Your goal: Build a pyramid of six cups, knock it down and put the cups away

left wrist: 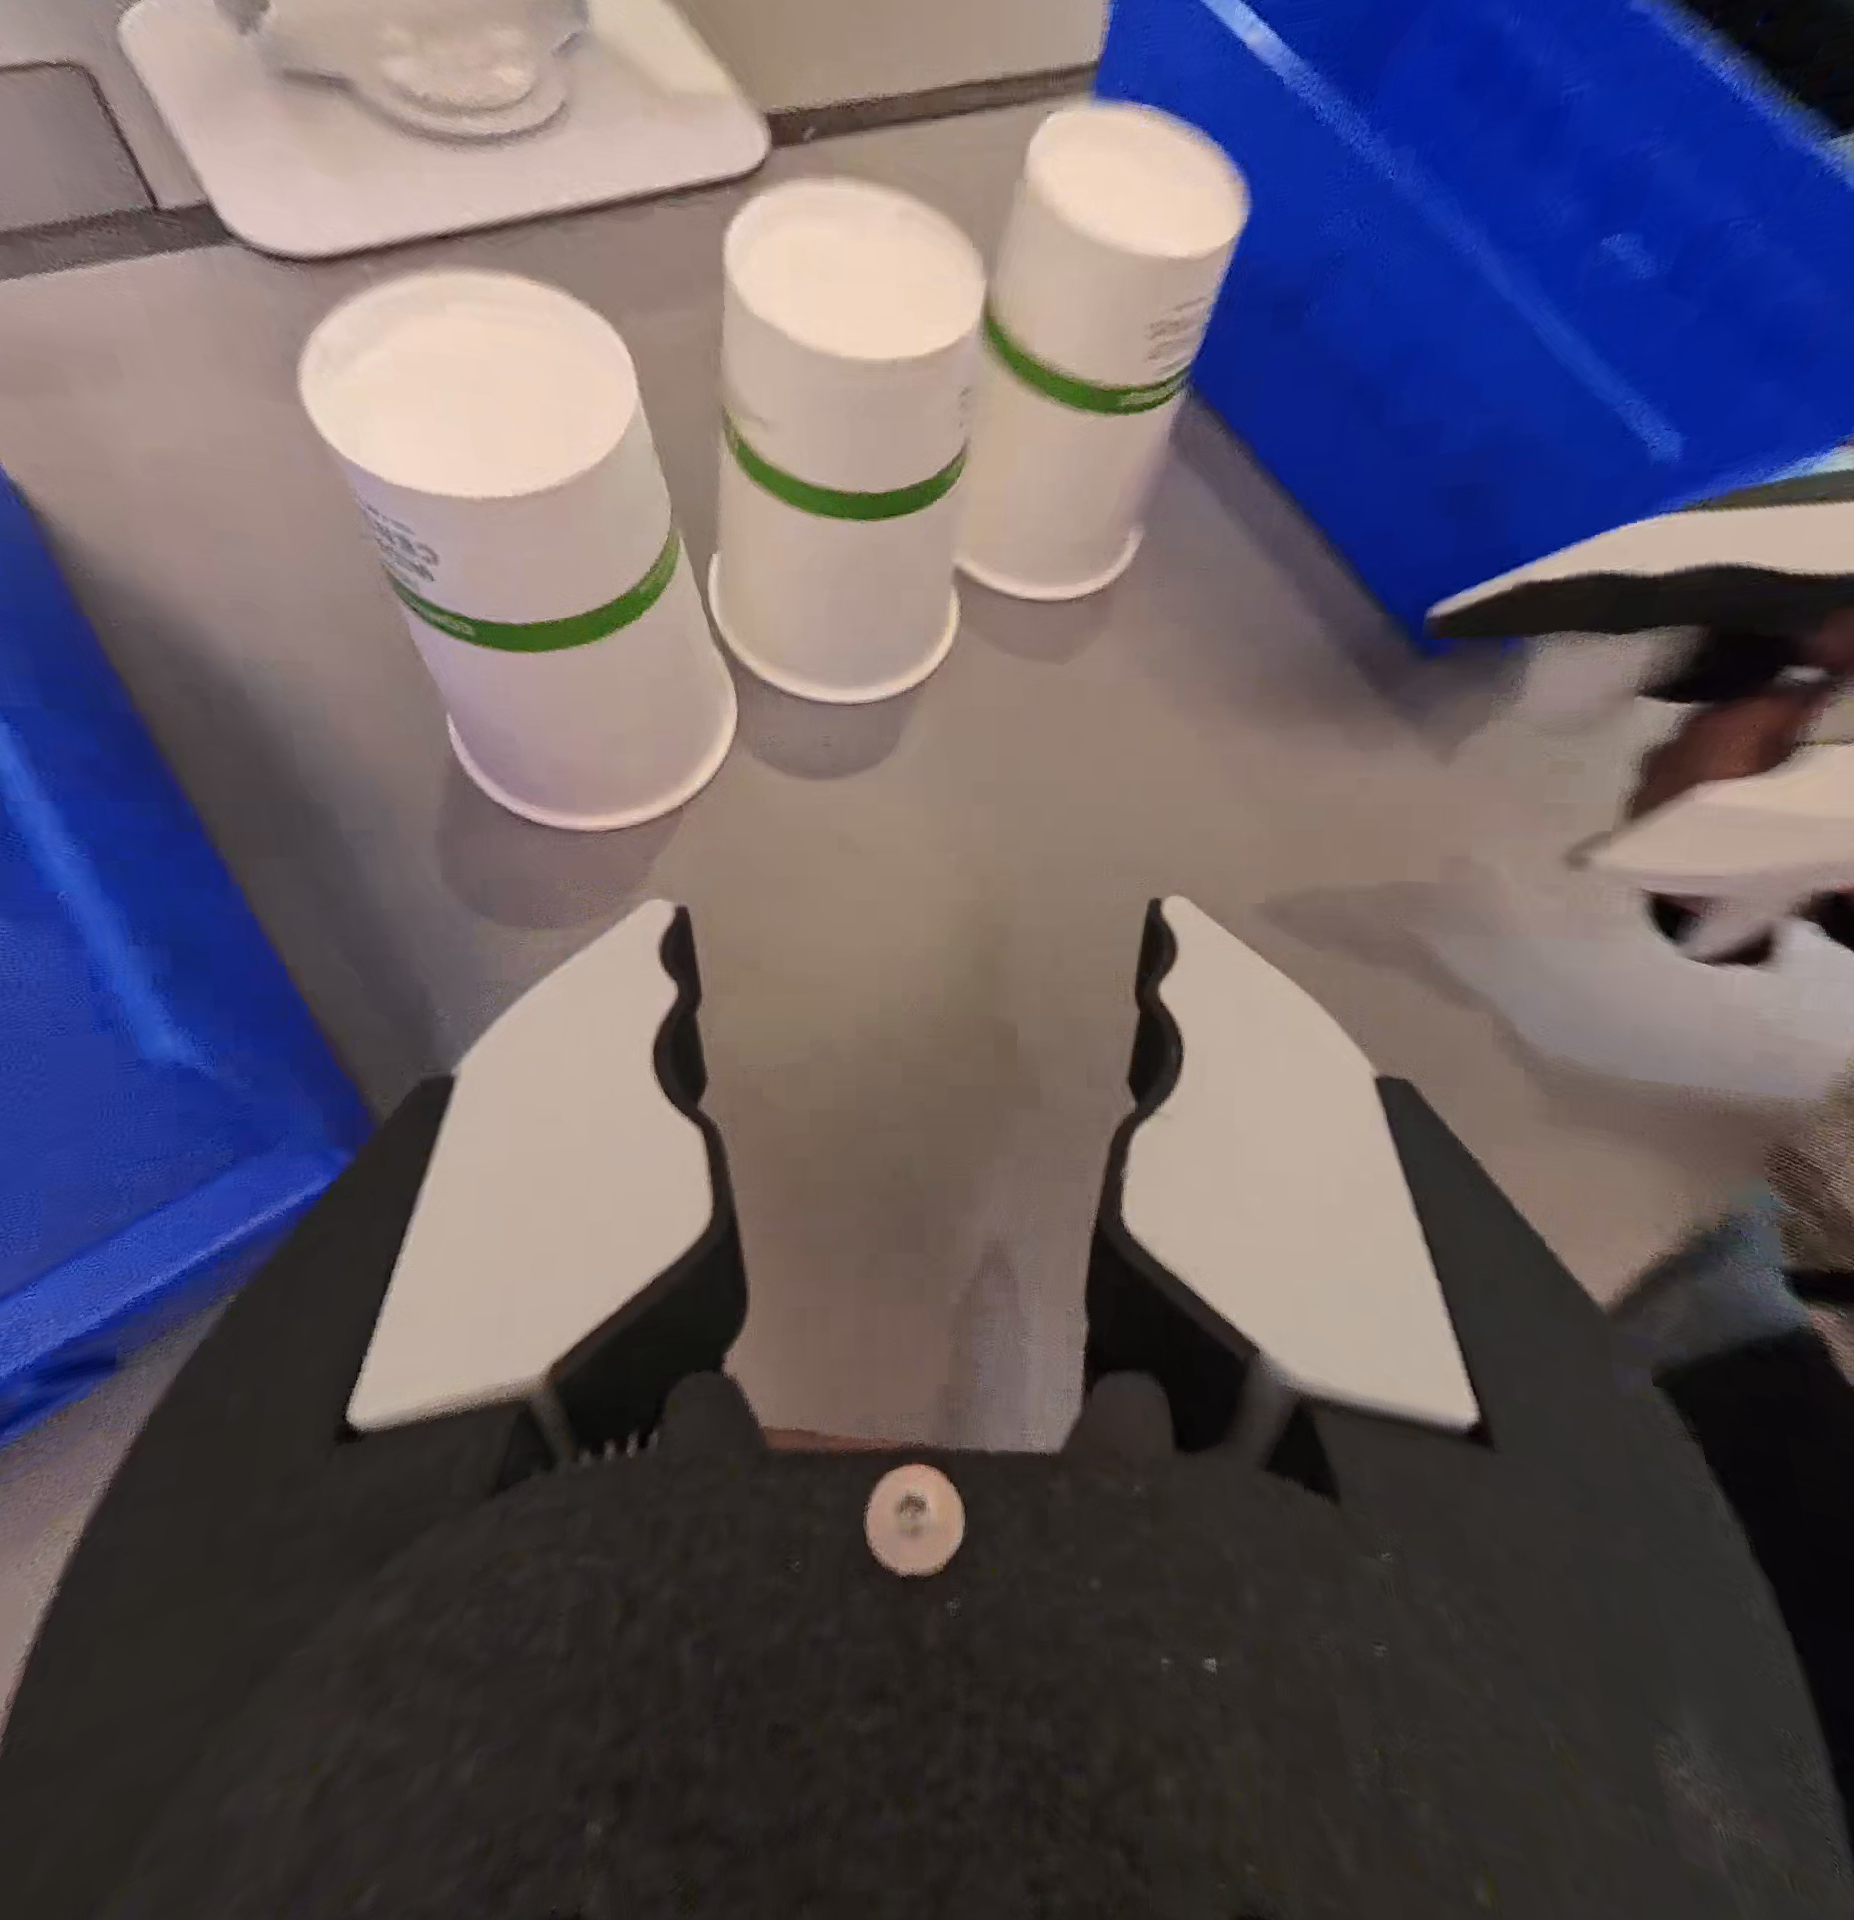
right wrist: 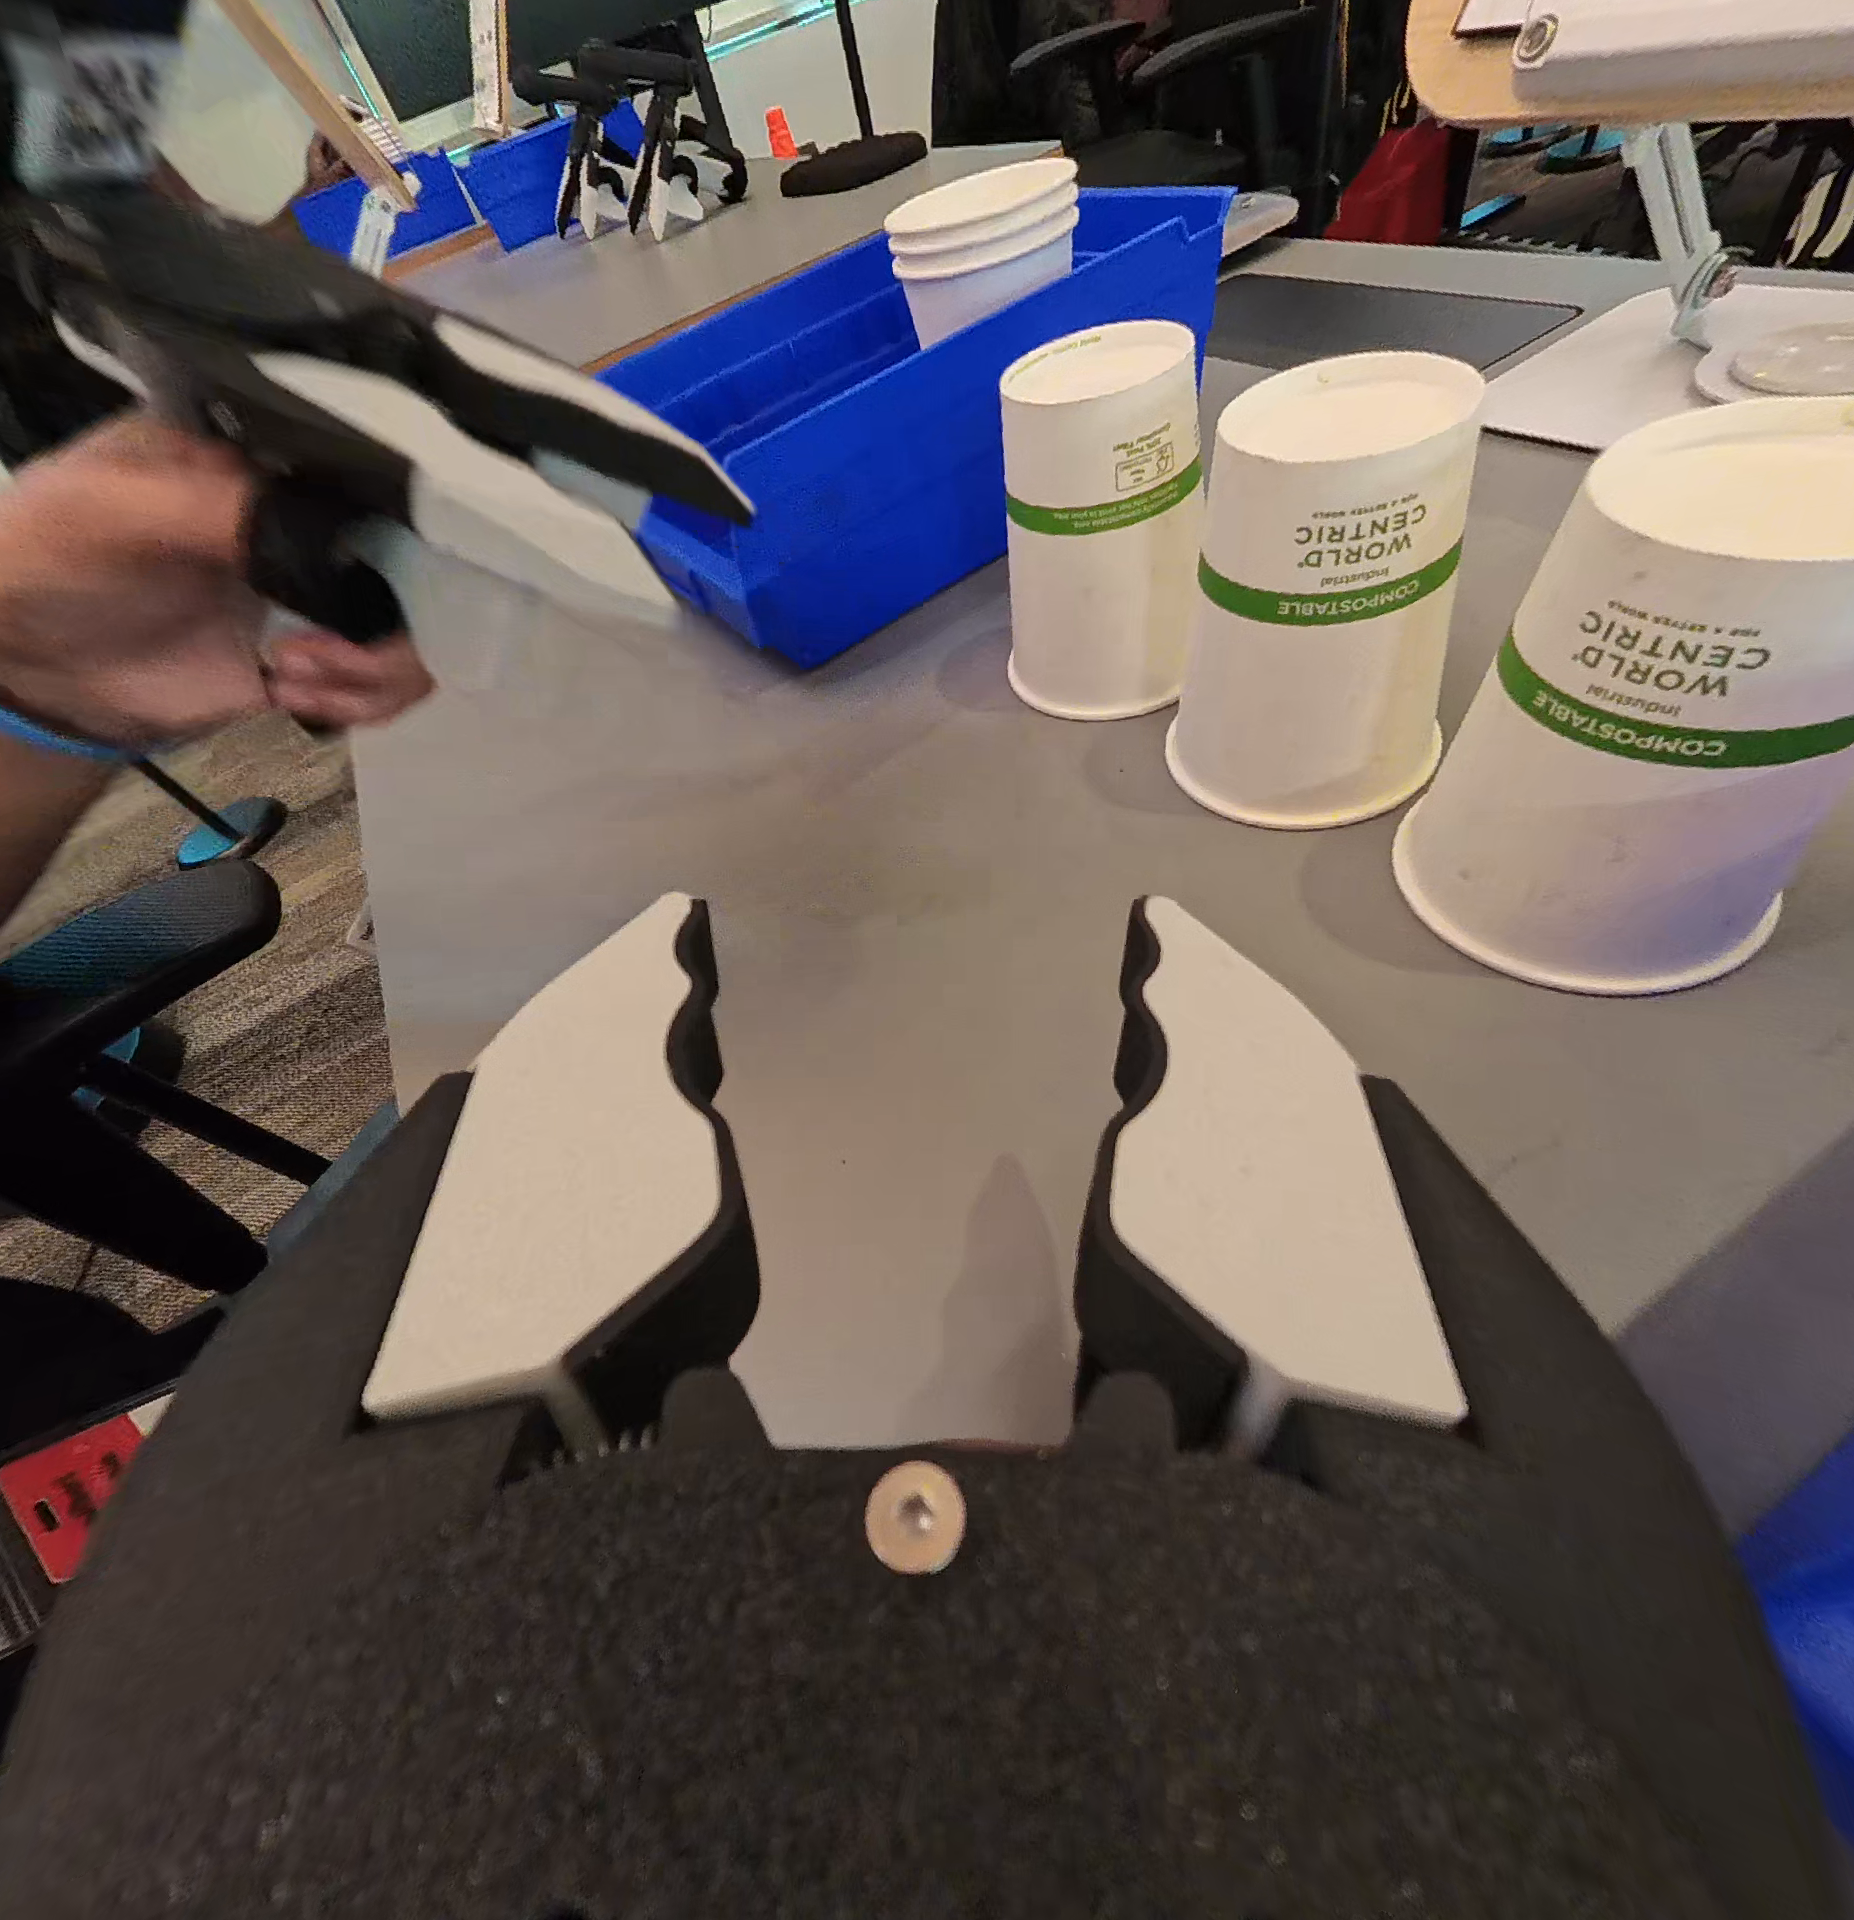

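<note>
Three white paper cups with green bands stand upside down in a row on the grey table: a near cup, a middle cup and a far cup. They also show in the right wrist view as the near cup, the middle cup and the far cup. A stack of three more cups stands upright in a blue bin. My left gripper is open and empty, short of the row. My right gripper is open and empty over bare table, left of the row.
The blue bin lies just past the far cup. A second blue bin lies at the left. A white mat with a glass dish is behind the cups. The table edge and an office chair are at the left.
</note>
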The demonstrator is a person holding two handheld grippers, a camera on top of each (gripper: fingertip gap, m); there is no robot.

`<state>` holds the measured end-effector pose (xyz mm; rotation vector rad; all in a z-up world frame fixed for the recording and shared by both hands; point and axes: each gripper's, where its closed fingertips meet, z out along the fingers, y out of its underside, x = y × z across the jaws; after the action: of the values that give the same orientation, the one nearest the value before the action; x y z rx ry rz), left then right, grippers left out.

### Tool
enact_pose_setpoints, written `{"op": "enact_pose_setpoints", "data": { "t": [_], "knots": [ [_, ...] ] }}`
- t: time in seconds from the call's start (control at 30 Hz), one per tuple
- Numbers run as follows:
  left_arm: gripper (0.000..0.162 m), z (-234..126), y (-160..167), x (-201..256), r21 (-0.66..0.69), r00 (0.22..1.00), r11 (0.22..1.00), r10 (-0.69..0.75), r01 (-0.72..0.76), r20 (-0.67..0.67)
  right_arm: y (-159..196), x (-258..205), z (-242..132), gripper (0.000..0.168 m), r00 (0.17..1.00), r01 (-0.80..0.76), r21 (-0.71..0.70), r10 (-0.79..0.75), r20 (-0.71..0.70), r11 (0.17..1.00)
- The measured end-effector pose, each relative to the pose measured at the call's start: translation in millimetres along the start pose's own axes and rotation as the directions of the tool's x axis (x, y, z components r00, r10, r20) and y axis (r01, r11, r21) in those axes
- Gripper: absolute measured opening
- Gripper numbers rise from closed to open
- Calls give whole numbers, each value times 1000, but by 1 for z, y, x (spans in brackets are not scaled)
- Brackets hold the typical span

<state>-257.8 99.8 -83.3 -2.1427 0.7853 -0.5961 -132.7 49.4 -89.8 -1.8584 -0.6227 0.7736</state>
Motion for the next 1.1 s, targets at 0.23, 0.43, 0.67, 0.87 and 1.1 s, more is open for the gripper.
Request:
{"op": "enact_pose_setpoints", "data": {
  "t": [0.23, 0.43, 0.67, 0.87, 1.1],
  "knots": [
    [39, -51, -55, -119, -134, 876, 866, 469, -482, -116, 1, 3, 5, 77, 997, 67, -13, -67, -33, 998],
    [35, -19, -78, -231, -336, 854, 788, 505, -516, -127, 9, 8, 7, 74, 998, 47, -32, -48, -29, 998],
    [22, 4, -74, -252, -400, 841, 742, 504, -538, -196, 19, 13, 9, 73, 1000, 0, -44, -1, -21, 999],
    [4, 14, -73, -250, -396, 841, 743, 496, -540, -216, 20, 14, 9, 72, 1000, -12, -47, 12, -15, 999],
    [3, 17, -79, -246, -401, 834, 734, 515, -548, -198, 20, 12, 11, 71, 1000, -4, -53, 4, -10, 999]
  ]
}}
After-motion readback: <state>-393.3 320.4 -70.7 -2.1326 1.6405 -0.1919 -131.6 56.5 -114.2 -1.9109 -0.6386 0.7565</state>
